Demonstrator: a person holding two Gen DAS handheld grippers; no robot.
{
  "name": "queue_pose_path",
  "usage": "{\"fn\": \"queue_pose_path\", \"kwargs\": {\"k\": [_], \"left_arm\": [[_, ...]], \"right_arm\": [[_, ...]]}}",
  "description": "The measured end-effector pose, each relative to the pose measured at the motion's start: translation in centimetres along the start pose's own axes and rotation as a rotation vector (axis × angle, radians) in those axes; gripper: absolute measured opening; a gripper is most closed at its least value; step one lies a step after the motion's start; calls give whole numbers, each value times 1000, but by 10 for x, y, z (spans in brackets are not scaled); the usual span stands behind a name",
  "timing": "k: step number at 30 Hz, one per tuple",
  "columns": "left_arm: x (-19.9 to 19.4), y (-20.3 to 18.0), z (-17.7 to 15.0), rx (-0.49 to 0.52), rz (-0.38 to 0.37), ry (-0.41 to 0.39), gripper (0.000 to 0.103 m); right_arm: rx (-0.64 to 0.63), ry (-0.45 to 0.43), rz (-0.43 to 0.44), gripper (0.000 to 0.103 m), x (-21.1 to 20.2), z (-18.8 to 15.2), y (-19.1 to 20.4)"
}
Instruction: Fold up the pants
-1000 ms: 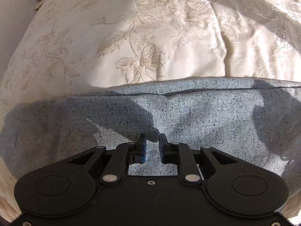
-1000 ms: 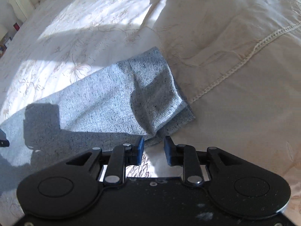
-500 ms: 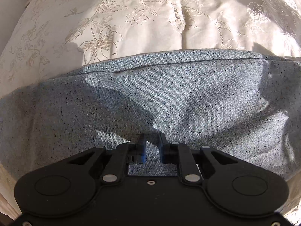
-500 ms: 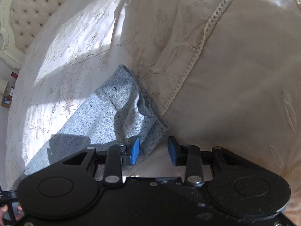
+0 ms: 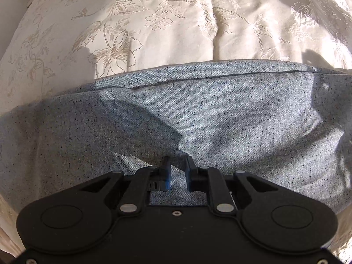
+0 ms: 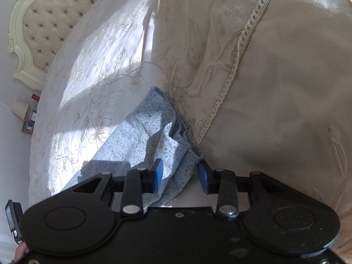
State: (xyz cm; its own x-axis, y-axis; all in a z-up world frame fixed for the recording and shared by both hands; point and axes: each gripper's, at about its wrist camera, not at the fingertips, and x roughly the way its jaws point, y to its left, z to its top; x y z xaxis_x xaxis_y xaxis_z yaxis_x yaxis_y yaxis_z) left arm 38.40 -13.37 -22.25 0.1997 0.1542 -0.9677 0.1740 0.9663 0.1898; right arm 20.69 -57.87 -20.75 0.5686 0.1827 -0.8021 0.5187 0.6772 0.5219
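One pair of grey pants lies lengthwise across the bed. Two grippers are in play: the left gripper, fingers slightly apart, hovers low over mid-leg, pinching nothing, while the right gripper has its fingers spread around the crumpled leg end. Judged step: grasping for the fold; next, close on cloth and carry the end over.

Both tools are matte black plastic. The left claw has two round housings, silver pivot rivets on angled link arms and blue-padded fingers. The right claw is built the same, with bright blue pads and pale dust specks on its body.
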Motion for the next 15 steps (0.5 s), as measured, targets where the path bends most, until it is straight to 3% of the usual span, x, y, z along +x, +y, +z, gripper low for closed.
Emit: {"fn": "queue_pose_path", "kwargs": {"k": [5,11,15], "left_arm": [[-8,-6,-3,12,1,-2,22],[-18,1,1,-14,-21,-1,23],[-46,4,2,-77,-121,-36,23]], "right_arm": [[9,-7,27,38,15,19,7],[3,11,-1,38,33,31,14],[1,45,22,36,30,26,6]]}}
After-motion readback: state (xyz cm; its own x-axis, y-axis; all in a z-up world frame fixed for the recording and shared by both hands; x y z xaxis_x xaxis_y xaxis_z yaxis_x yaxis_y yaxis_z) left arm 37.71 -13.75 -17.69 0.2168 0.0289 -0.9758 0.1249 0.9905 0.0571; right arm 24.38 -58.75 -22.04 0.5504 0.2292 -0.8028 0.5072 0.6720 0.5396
